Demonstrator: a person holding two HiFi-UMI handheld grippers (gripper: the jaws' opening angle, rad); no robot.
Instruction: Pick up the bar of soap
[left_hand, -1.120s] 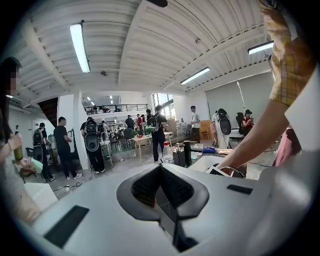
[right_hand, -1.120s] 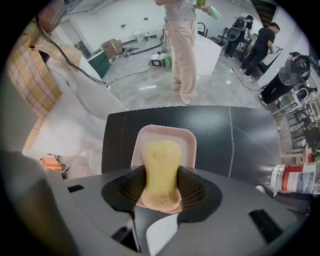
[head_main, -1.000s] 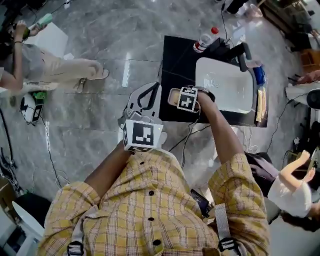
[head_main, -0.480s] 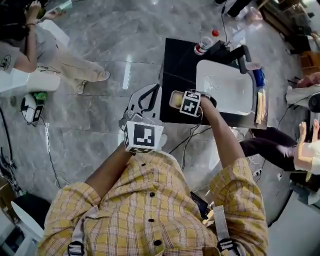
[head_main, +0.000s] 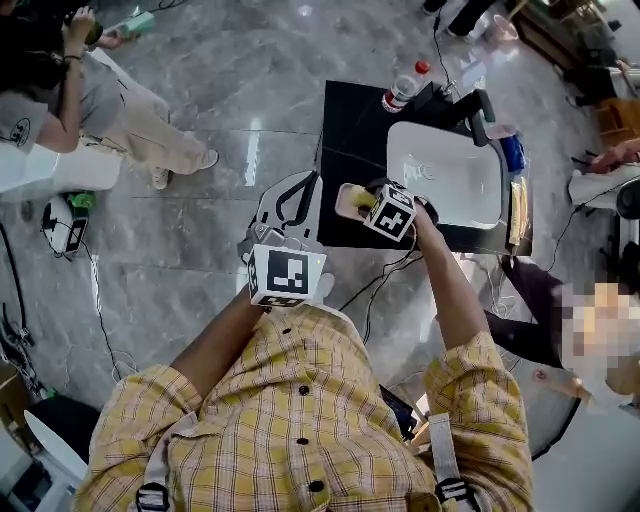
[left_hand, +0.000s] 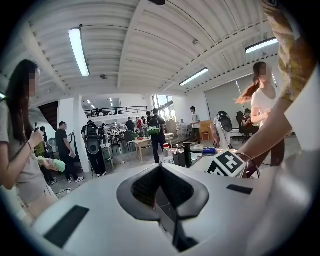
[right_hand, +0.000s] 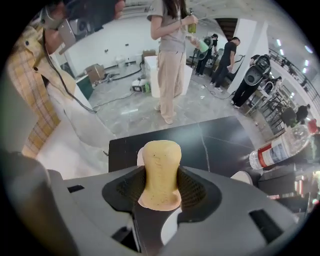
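- The right gripper (right_hand: 160, 177) squeezes the yellow bar of soap (right_hand: 160, 155), lifted above the black table's (head_main: 350, 120) left side.
- The left gripper (left_hand: 160, 172) is closed and empty, just left of that table.

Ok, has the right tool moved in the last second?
Yes, slightly. In the head view the right tool, shut on the bar of soap, has edged right across the black table toward the white basin, and its marker cube has twisted.
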